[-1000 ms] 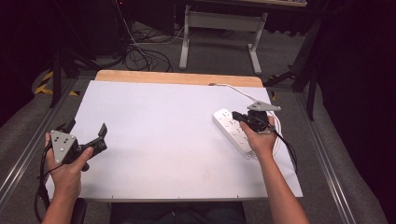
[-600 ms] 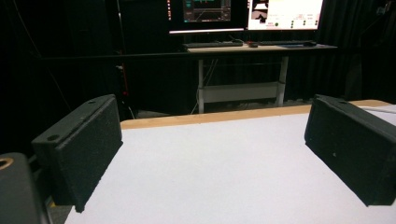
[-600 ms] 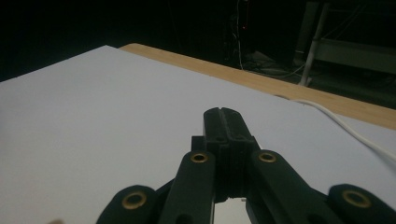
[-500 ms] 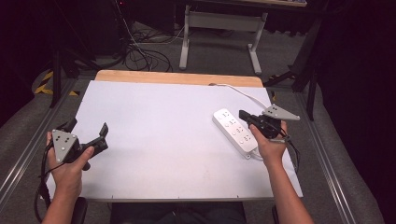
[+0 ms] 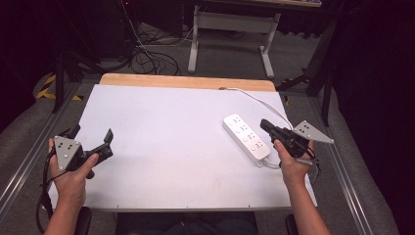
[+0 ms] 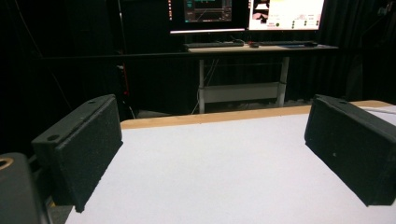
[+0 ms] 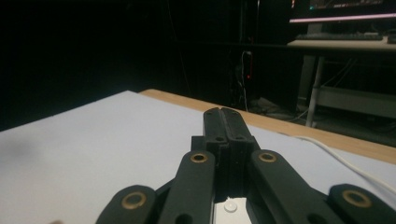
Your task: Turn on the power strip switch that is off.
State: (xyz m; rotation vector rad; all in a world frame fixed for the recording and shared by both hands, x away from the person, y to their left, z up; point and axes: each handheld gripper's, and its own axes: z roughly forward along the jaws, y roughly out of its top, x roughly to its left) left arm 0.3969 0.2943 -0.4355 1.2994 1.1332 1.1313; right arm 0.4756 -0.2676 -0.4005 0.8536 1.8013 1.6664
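a white power strip [image 5: 246, 137] was seen lying flat on the white table [image 5: 171, 147], toward its right side, set at a slant with its long axis running from upper left to lower right. a white cord [image 5: 262, 103] was led from it in a curve toward the table's far wooden edge. the strip was judged to be rigid plastic, light, smooth and somewhat slippery, unlikely to be harmed by a firm grip. it was judged best taken across its narrow width near the middle, clear of the sockets; some drag from the cord was to be expected if it were lifted or slid.

the right gripper [image 5: 266, 126] was held just beside the strip's right edge, near its nearer end, over or against it; contact could not be settled. in the right gripper view its jaws were seen pressed together, with nothing between them [image 7: 227, 122], and a bit of white plastic was seen below them.

the left gripper [image 5: 90, 134] was held well apart from the strip, at the table's left edge. its jaws were spread wide, nothing was held, and bare table was seen between its pads [image 6: 95, 140].
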